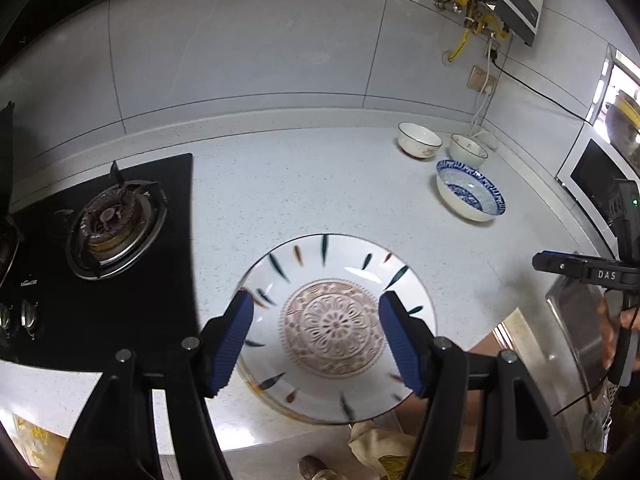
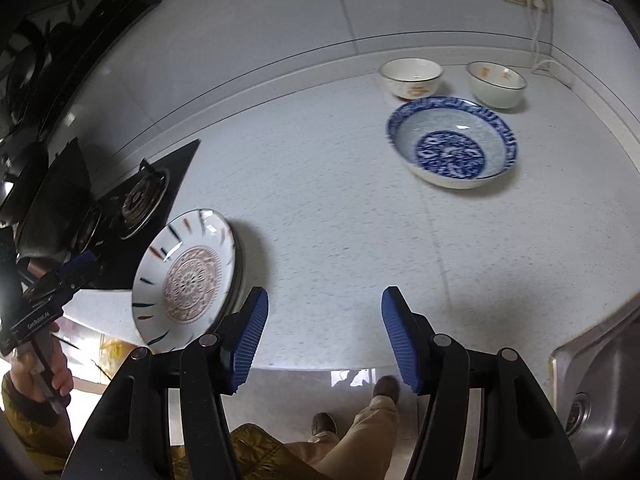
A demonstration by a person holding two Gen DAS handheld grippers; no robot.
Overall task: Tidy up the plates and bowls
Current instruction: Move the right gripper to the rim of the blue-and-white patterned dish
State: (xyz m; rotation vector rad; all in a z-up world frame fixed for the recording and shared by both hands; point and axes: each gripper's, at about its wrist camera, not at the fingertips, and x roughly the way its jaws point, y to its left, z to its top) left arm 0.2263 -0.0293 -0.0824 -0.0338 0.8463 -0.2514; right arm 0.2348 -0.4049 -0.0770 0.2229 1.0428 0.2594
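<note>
Now left hand-held gripper (image 1: 316, 336) open over stacked plates (image 1: 336, 328) at counter (image 1: 300, 184) edge; right hand-held gripper (image 2: 324, 332) open, empty; bowls (image 2: 452, 142) grouped near corner for sorting.

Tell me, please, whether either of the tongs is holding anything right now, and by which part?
Nothing is held. The left tongs are open above the patterned plate, and the right tongs are open over the bare counter.

home kitchen: gas hob (image 1: 116, 232), sink (image 2: 600, 392), tiled wall (image 1: 240, 60).
</note>
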